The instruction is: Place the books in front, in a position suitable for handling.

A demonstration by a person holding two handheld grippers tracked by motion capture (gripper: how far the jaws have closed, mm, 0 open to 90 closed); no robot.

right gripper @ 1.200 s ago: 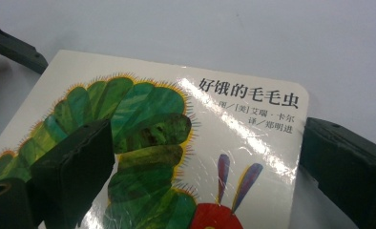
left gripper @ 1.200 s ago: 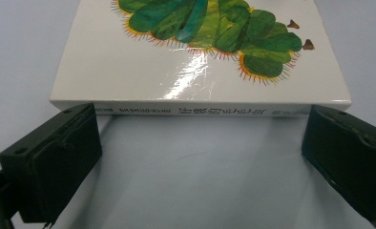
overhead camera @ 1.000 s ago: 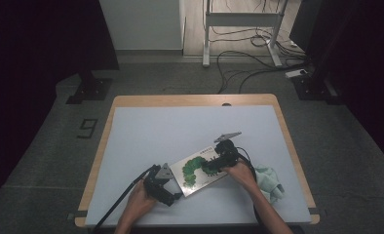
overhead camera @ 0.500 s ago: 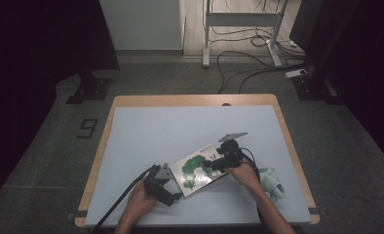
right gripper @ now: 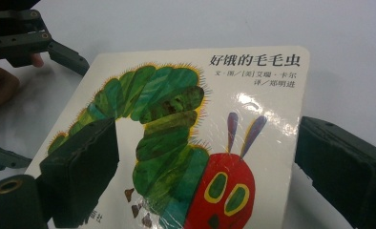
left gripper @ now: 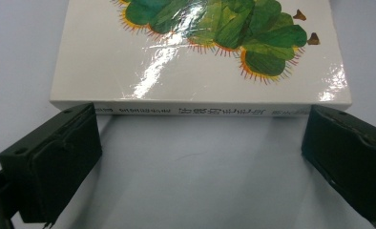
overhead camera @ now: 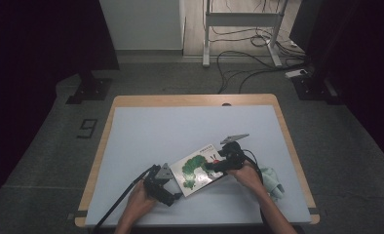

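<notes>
Glossy board book [overhead camera: 198, 168], thick-spined, between both wide-open tongs [left gripper: 195, 157], unheld.

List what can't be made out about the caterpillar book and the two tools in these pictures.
- Book: its near edge is cut off by the bottom of the right gripper view; the spine text in the left gripper view is too small to read.
- Right tool: whether its jaws touch the cover is unclear; in the high view the hand hides them.
- Green cloth: partly hidden behind the right forearm in the high view.
</notes>
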